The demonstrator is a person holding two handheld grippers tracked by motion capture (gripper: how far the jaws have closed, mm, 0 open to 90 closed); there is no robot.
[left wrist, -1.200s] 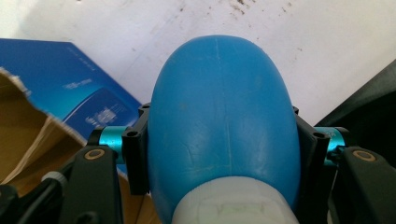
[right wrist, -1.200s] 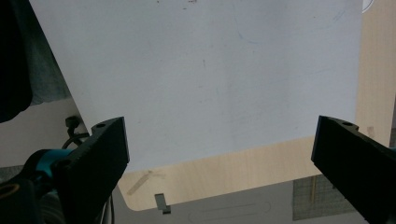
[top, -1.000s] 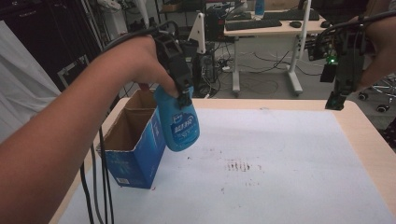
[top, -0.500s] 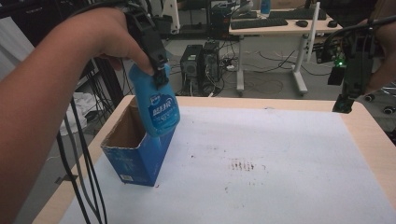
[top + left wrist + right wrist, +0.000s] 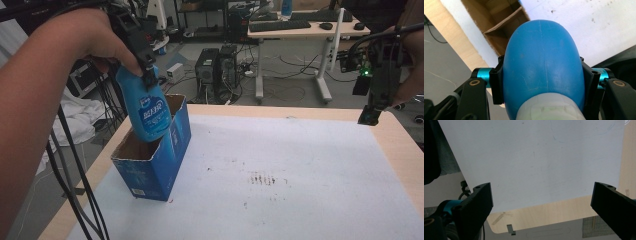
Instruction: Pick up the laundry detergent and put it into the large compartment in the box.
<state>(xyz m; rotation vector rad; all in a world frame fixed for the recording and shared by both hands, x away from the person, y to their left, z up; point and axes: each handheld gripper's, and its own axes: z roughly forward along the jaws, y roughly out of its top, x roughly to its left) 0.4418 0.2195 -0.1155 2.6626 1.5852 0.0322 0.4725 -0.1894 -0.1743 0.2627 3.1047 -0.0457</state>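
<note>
A blue plastic bottle (image 5: 148, 114) with a white label hangs tilted over an open blue cardboard box (image 5: 159, 162) at the table's left side. Its lower end sits at the box's mouth. My left gripper (image 5: 144, 72) is shut on the bottle's upper part. In the left gripper view the bottle (image 5: 541, 60) bulges between the two black jaws of the left gripper (image 5: 541, 82), with the brown inside of the box (image 5: 499, 27) beyond it. My right gripper (image 5: 371, 114) hovers over the table's far right edge. Nothing lies between the wide-open jaws of the right gripper (image 5: 541, 195).
A white sheet (image 5: 280, 165) covers the wooden table (image 5: 400, 145), with a dark smudge (image 5: 261, 179) near its middle. Black cables (image 5: 75, 175) hang from my left arm past the table's left edge. Behind the table stand a desk (image 5: 300, 27) and computer towers (image 5: 220, 67) on the floor.
My left gripper has carried the bottle leftward from beside the box's right wall to over its opening. The right gripper has stayed where it was.
</note>
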